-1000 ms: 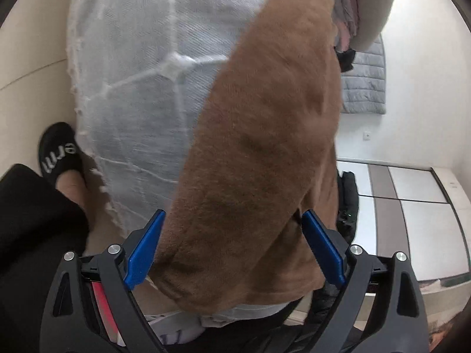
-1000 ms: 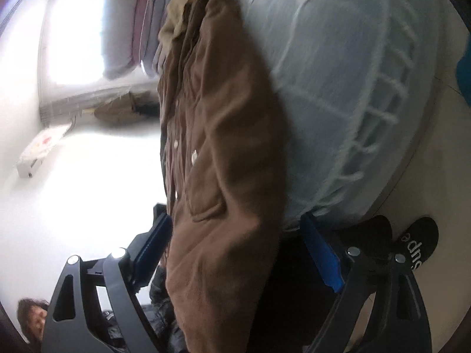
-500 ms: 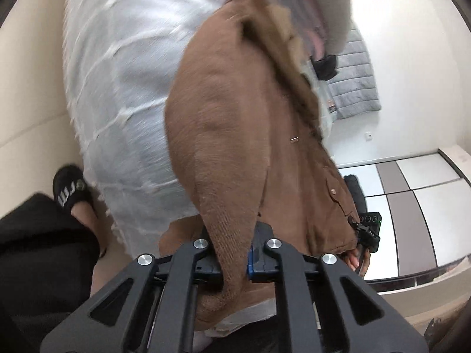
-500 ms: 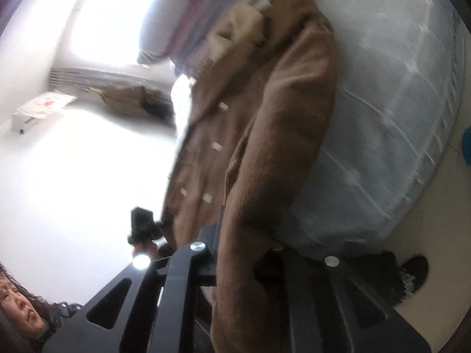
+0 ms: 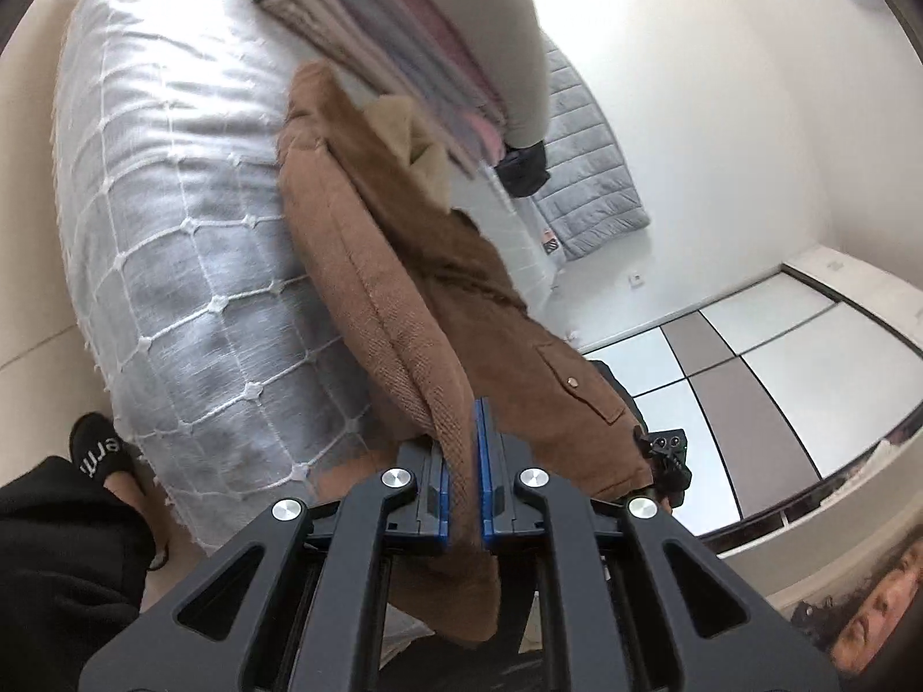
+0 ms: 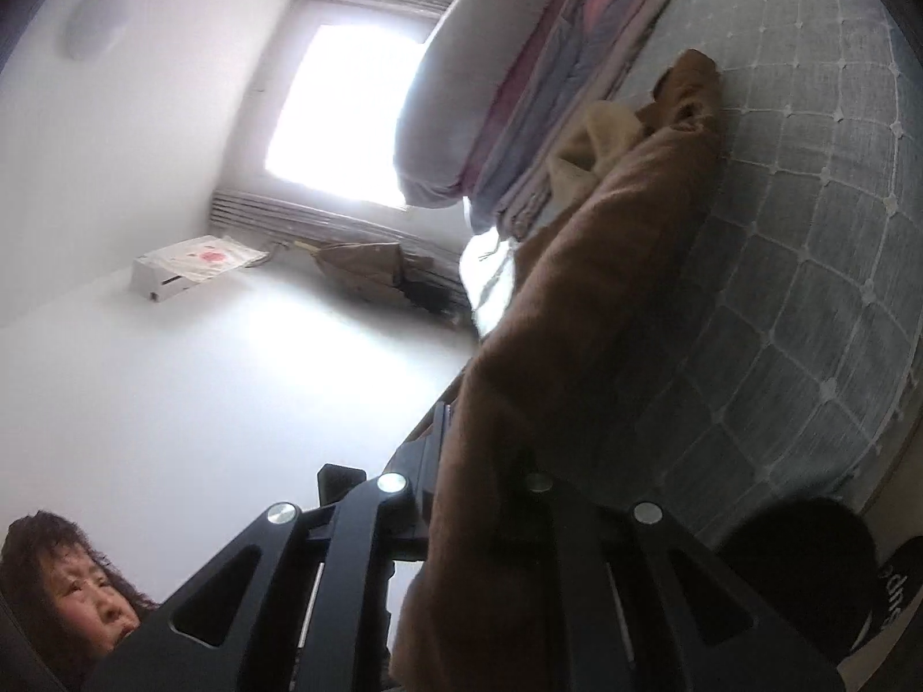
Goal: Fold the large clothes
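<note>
White walls (image 5: 721, 132) and a bright window (image 6: 340, 109) frame the bed's grey quilted cover (image 5: 173, 265) — a panelled wardrobe (image 5: 750, 357) stands beyond.

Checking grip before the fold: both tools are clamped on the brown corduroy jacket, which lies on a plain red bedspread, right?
Not quite. Both the left tool and right tool grip the brown corduroy jacket, but the bedspread is grey with a white grid, as the left wrist view shows.

You have a grey quilted bedspread (image 5: 173, 265) carrying a stack of folded blankets (image 5: 427, 52), a grey padded jacket (image 5: 594, 173) against the white wall, panelled wardrobe doors (image 5: 750, 357), a bright window (image 6: 340, 109) and a black slipper (image 5: 98, 452).
</note>
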A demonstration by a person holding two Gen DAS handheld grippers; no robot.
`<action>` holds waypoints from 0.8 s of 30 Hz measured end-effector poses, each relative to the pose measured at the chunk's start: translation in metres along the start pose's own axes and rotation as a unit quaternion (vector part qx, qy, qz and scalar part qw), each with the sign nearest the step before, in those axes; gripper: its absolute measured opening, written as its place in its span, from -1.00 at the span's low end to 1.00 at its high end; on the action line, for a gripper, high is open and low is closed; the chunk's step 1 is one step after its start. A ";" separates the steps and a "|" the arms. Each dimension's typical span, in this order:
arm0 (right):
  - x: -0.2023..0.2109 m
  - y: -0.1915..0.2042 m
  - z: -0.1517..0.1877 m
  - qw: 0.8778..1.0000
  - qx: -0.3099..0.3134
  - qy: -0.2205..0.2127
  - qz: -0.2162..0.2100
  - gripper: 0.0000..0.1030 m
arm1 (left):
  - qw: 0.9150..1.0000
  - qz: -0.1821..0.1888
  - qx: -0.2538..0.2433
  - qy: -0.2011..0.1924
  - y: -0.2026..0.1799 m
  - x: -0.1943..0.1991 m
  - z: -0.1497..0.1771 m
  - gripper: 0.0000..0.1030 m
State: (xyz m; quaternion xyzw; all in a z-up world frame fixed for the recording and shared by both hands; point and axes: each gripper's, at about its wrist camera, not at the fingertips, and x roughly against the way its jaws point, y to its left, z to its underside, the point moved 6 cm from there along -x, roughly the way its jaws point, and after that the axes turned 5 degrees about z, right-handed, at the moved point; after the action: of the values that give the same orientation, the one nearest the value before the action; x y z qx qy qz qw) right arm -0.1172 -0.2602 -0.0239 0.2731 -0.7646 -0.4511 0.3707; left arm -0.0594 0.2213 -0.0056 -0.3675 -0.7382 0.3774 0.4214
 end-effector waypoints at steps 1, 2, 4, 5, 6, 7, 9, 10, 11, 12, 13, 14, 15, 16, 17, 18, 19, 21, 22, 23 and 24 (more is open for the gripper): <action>0.003 0.002 0.002 1.000 0.002 -0.001 0.001 -0.80 | 1.000 0.000 -0.002 0.000 -0.002 0.003 0.002 -0.89; 0.006 0.002 0.004 1.000 0.001 -0.001 0.003 -0.80 | 1.000 -0.003 -0.004 0.003 -0.004 0.007 0.006 -0.89; 0.011 -0.001 0.013 1.000 -0.007 0.003 0.014 -0.80 | 1.000 -0.009 0.007 0.010 0.002 0.010 0.016 -0.89; 0.015 -0.003 0.017 1.000 -0.010 0.004 0.016 -0.79 | 1.000 -0.010 0.013 0.014 0.006 0.010 0.022 -0.89; 0.020 -0.006 0.024 1.000 -0.015 0.005 0.019 -0.79 | 1.000 -0.011 0.020 0.019 0.011 0.010 0.030 -0.89; 0.027 -0.010 0.032 1.000 -0.019 0.003 0.024 -0.79 | 0.999 -0.012 0.025 0.023 0.016 0.011 0.039 -0.89; 0.039 -0.017 0.041 0.999 -0.024 0.006 0.032 -0.80 | 0.999 -0.020 0.031 0.033 0.029 0.014 0.057 -0.88; 0.045 -0.028 0.047 0.999 -0.028 0.010 0.045 -0.80 | 0.998 -0.026 0.033 0.042 0.035 0.015 0.064 -0.88; 0.053 -0.037 0.053 0.998 -0.035 0.016 0.059 -0.80 | 0.997 -0.041 0.038 0.054 0.048 0.015 0.070 -0.88; 0.053 -0.053 0.058 0.995 -0.046 0.035 0.077 -0.78 | 0.995 -0.050 0.058 0.056 0.064 0.015 0.073 -0.86; 0.053 -0.070 0.061 0.993 -0.058 0.049 0.093 -0.75 | 0.994 -0.057 0.073 0.059 0.076 0.015 0.075 -0.81; 0.055 -0.085 0.059 0.990 -0.065 0.056 0.114 -0.75 | 0.991 -0.073 0.086 0.068 0.094 0.013 0.076 -0.78; 0.056 -0.104 0.059 0.986 -0.080 0.065 0.130 -0.68 | 0.988 -0.090 0.099 0.074 0.111 0.011 0.077 -0.70; 0.058 -0.117 0.057 0.984 -0.096 0.068 0.132 -0.60 | 0.985 -0.109 0.113 0.077 0.125 0.011 0.078 -0.56; 0.063 -0.132 0.054 0.981 -0.117 0.066 0.141 -0.47 | 0.981 -0.130 0.127 0.072 0.140 0.013 0.077 -0.47; 0.066 -0.138 0.050 0.979 -0.124 0.058 0.148 -0.30 | 0.979 -0.144 0.133 0.062 0.149 0.015 0.074 -0.26; 0.074 -0.144 0.043 0.979 -0.123 0.047 0.156 -0.22 | 0.978 -0.152 0.136 0.045 0.156 0.020 0.070 -0.10; 0.085 -0.145 0.030 0.979 -0.125 0.030 0.158 0.09 | 0.977 -0.166 0.134 0.015 0.163 0.030 0.060 0.06; 0.089 -0.145 0.024 0.979 -0.127 0.025 0.158 0.25 | 0.976 -0.176 0.129 0.001 0.166 0.034 0.052 0.24; 0.094 -0.144 0.013 0.979 -0.123 0.017 0.161 0.38 | 0.976 -0.179 0.127 -0.012 0.169 0.037 0.045 0.34; 0.090 -0.143 0.007 0.979 -0.120 0.019 0.162 0.43 | 0.976 -0.174 0.128 -0.017 0.174 0.034 0.037 0.55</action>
State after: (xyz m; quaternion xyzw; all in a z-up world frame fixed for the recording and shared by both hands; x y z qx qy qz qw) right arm -0.1630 -0.3878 -0.1246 0.1079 -0.7321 -0.4681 0.4830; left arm -0.0660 0.3191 -0.1584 -0.1696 -0.7434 0.3960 0.5117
